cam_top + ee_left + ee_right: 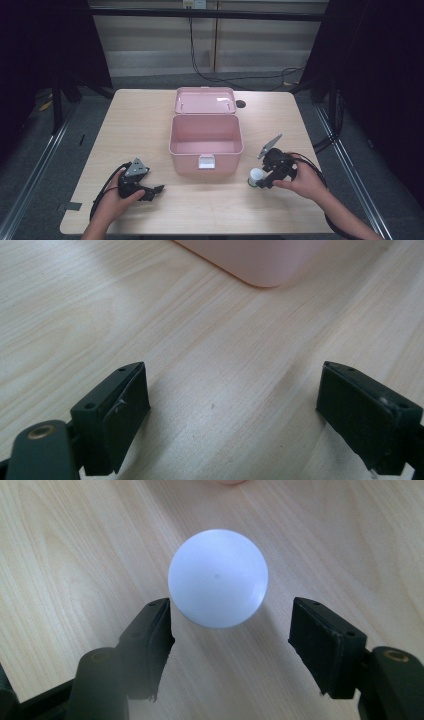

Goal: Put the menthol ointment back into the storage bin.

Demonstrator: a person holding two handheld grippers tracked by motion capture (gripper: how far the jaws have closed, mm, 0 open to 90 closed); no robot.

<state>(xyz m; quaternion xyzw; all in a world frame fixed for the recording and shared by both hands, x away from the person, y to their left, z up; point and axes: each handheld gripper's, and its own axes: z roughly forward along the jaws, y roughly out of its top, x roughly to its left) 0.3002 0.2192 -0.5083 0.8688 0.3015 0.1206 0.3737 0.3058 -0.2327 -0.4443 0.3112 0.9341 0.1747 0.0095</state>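
Observation:
A pink box (206,141) stands open at the table's middle, its lid (205,100) tipped back. A small white round-topped object (257,175) rests on the table to the right of the box front. In the right gripper view the same white object (218,578) lies just beyond the jaws. My right gripper (230,635) is open, jaws on either side of the object and apart from it. My left gripper (232,412) is open over bare wood, with a corner of the pink box (260,262) ahead. In the high view the left gripper (156,190) sits near the front left and the right gripper (262,181) by the white object.
The wooden table (135,125) has free surface left and right of the box. A small dark round spot (241,104) lies on the tabletop beside the lid. Cables (235,77) run on the floor behind the table.

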